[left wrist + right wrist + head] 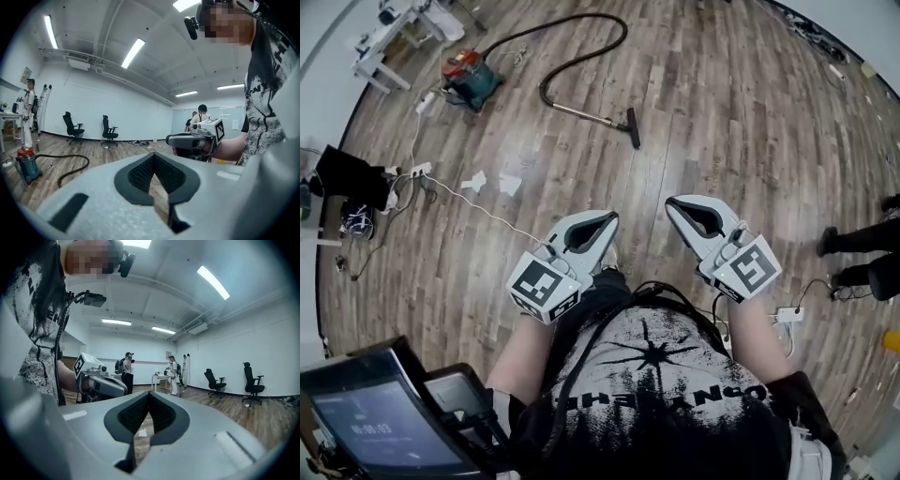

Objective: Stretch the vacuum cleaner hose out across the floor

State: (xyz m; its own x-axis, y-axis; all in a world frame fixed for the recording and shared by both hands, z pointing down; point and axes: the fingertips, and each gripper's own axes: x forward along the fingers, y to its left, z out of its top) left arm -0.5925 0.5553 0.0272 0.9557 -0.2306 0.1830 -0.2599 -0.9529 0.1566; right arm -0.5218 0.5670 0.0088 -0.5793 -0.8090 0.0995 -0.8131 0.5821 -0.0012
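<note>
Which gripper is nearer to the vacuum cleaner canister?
Left. The canister lies far ahead to the left; the left gripper is on that side, the right gripper farther away.

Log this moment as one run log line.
left tool: shut, empty | right tool: shut, empty | hose: looped on floor, not held | vacuum: at hose end

Vac (471, 80) far left on floor (722, 112), hose (542, 91) right of it, L tool (609, 218) beside R tool (672, 204), nearer
</note>
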